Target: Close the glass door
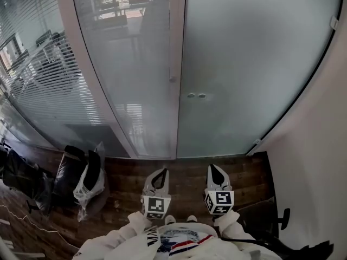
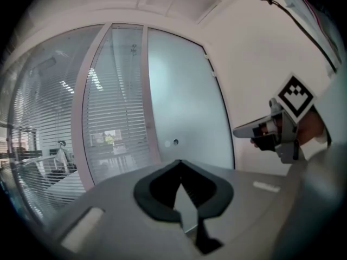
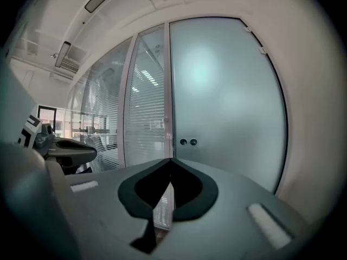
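The frosted glass door [image 1: 244, 64] stands ahead of me, its left edge against the pale frame post [image 1: 174, 64]. Two small round fittings [image 1: 196, 96] sit near that edge. The same door [image 3: 227, 91] and fittings [image 3: 188, 142] fill the right gripper view, and the door [image 2: 184, 102] shows in the left gripper view. My left gripper [image 1: 159, 173] [image 2: 180, 162] and right gripper [image 1: 215, 169] [image 3: 172, 160] are held low near my body, well short of the door. Both are shut with nothing between the jaws.
A glass wall with slatted blinds [image 1: 54, 91] curves away on the left. Black bags and a white plastic bag [image 1: 81, 183] lie on the dark wooden floor [image 1: 190, 169] at the left. A white wall [image 1: 320, 161] closes the right side.
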{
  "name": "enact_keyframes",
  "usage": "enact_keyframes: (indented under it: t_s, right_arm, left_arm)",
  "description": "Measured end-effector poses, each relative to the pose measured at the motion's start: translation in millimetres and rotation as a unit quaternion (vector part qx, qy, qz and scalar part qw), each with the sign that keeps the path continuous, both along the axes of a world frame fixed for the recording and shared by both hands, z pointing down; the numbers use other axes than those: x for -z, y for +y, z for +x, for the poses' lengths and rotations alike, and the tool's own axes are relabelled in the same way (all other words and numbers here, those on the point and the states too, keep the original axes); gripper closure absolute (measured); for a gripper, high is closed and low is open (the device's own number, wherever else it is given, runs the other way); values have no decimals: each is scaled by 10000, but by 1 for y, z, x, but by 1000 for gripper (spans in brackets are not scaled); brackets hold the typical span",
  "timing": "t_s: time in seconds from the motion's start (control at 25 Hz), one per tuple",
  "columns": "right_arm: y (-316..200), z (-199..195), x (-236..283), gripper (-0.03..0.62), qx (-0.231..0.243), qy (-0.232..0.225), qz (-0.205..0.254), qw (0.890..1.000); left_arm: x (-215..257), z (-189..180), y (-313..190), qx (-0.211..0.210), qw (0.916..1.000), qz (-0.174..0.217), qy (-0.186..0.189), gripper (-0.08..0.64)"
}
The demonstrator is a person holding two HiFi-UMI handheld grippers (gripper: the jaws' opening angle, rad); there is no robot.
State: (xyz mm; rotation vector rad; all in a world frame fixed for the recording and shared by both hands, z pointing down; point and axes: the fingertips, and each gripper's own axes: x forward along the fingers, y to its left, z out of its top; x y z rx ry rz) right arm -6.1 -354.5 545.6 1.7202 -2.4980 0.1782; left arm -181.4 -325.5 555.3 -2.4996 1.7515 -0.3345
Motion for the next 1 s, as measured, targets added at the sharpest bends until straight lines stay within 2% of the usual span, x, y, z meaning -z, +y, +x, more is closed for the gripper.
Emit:
enact_keyframes:
  t_s: [0.12,0.36,0.56,1.0]
  right_arm:
    - [4,11,7,586,-133,193,222,9995]
    - [3,41,3,586,-297,-182,87,9994]
    - [2,49,-4,586,-137,-253,-78,9996]
    - [-8,57,-9,586,86,-215,-100,9997]
  left_arm:
    - [3,8,-2,-40,10000,3,-24,557]
    - [15,29,-9,-106,9999,105,-75,557]
    - [20,39,-12,-31,9999,113,-78,557]
    - [14,57,-17,92,9999,67,-92,557]
